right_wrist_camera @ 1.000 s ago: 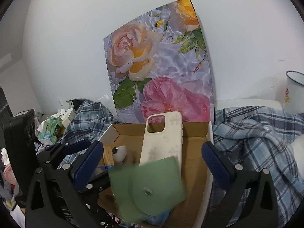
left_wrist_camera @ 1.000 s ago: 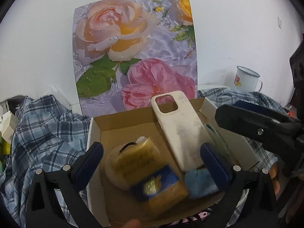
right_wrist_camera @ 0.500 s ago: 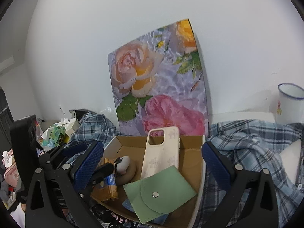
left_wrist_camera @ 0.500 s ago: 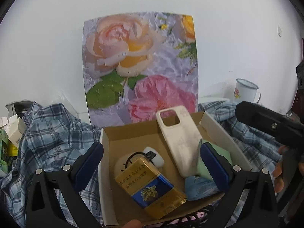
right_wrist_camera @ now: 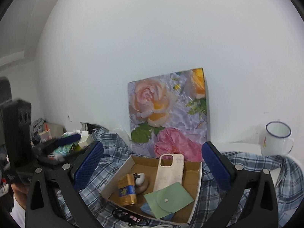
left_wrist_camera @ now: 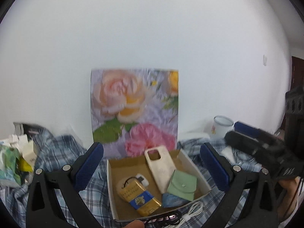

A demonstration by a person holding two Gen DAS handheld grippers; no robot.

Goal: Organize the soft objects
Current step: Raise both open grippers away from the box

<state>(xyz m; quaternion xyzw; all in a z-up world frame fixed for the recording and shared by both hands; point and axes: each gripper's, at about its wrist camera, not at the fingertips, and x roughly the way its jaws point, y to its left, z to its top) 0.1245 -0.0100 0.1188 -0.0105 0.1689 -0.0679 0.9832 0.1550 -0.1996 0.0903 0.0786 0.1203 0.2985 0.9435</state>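
An open cardboard box (left_wrist_camera: 109, 180) (right_wrist_camera: 197, 186) sits on a blue plaid shirt (left_wrist_camera: 57, 152). Inside it lie a cream phone case (left_wrist_camera: 160, 169) (right_wrist_camera: 170, 172), a green snap pouch (left_wrist_camera: 182, 184) (right_wrist_camera: 168, 197), a gold and blue packet (left_wrist_camera: 140, 197) (right_wrist_camera: 127, 191), a blue soft item (left_wrist_camera: 172, 199) and a small white object (left_wrist_camera: 142, 176). My left gripper (left_wrist_camera: 151, 146) hangs open above and behind the box, holding nothing. My right gripper (right_wrist_camera: 152, 144) is open too, equally empty and clear of the box.
A floral board (left_wrist_camera: 133, 106) leans on the white wall behind the box. A white enamel mug (right_wrist_camera: 275, 138) stands at the right. Packets and clutter (left_wrist_camera: 13, 161) pile up at the left. A white cable (left_wrist_camera: 193, 210) and a black cord (right_wrist_camera: 125, 216) lie before the box.
Both grippers have pulled up and back from the box. The green pouch and the gold packet, blurred in motion a second ago, now lie still inside it.
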